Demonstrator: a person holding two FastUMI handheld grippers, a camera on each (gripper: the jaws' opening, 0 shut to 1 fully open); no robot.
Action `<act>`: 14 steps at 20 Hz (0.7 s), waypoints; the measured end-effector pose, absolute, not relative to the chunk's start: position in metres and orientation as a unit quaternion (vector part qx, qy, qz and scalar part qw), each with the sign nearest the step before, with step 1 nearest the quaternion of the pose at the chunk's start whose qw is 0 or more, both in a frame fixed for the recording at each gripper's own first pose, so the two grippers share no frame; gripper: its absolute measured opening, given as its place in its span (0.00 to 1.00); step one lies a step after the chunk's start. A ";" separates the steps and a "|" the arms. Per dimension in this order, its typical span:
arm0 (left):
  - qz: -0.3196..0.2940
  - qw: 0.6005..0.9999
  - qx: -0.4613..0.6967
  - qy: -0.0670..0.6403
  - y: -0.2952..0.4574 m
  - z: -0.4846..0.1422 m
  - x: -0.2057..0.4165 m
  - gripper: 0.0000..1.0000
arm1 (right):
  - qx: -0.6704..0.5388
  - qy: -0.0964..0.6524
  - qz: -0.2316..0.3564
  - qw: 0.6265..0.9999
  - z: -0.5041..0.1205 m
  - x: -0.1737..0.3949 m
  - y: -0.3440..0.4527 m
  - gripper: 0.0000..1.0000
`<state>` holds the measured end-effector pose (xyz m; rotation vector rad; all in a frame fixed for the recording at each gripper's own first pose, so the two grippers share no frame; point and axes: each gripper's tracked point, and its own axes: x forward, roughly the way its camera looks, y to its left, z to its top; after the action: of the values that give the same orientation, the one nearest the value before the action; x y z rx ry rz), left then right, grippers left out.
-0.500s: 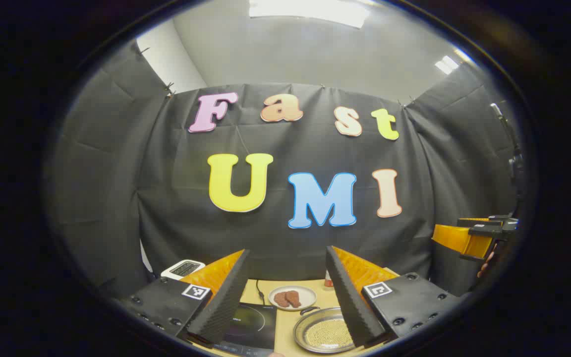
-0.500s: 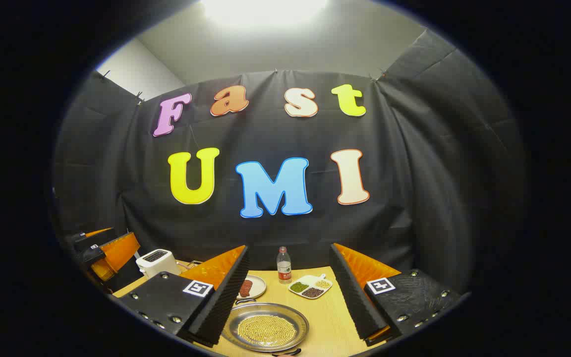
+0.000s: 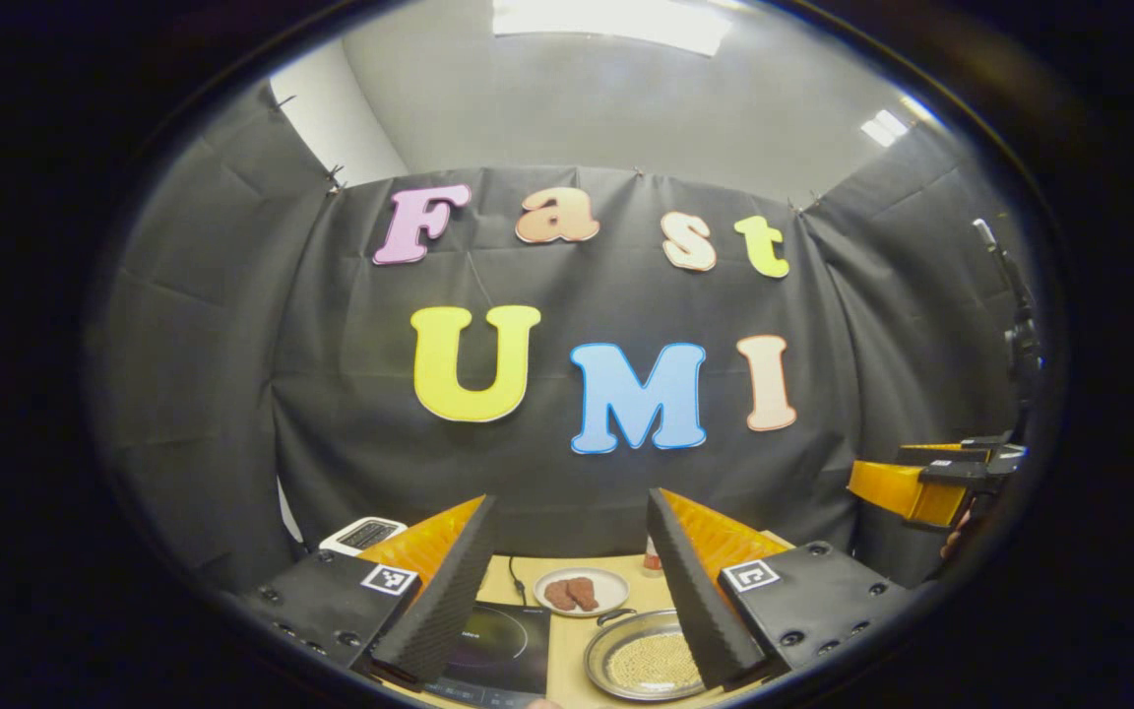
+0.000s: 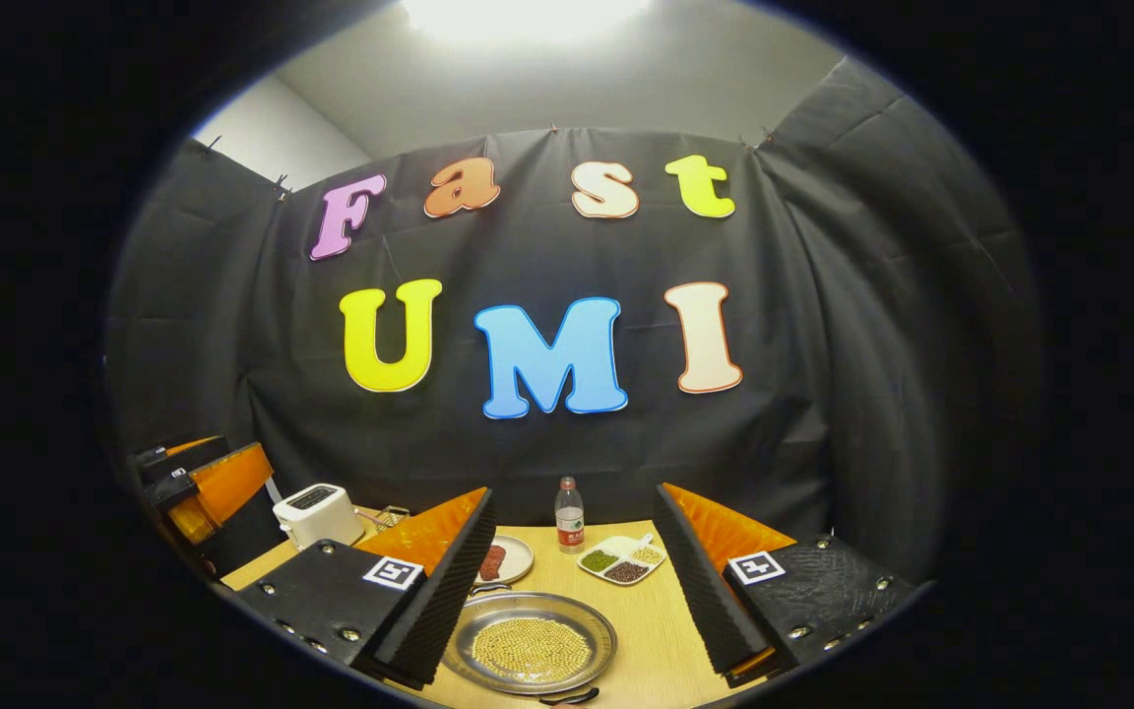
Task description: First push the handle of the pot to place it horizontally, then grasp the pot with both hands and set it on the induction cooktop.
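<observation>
Both views have tipped slightly downward since half a second ago: in the right gripper view the counter [image 4: 646,630] shows more surface, and the right gripper, seen far off in the left gripper view, sits lower. I judge this an approach; no contact yet. Left gripper [image 3: 572,591] and right gripper [image 4: 577,591] both hover with jaws spread wide, nothing between them. The pot [image 4: 530,645], a shallow metal pan of yellow grains, sits on the counter just right of the induction cooktop [image 3: 503,645]. Its handles [image 4: 488,591] lie at near and far rim, so its long axis runs away from the camera, not yet horizontal.
</observation>
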<state>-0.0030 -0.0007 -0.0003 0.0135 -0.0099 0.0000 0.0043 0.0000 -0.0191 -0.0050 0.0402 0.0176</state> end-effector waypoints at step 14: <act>0.013 1.000 0.013 0.018 0.011 -0.021 0.005 0.97 | -0.007 0.105 0.035 0.994 -0.097 0.013 0.011 0.98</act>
<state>0.0052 0.0112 -0.0215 0.0262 0.0354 0.0258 0.0130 0.0113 -0.0974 -0.0150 0.2113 0.0700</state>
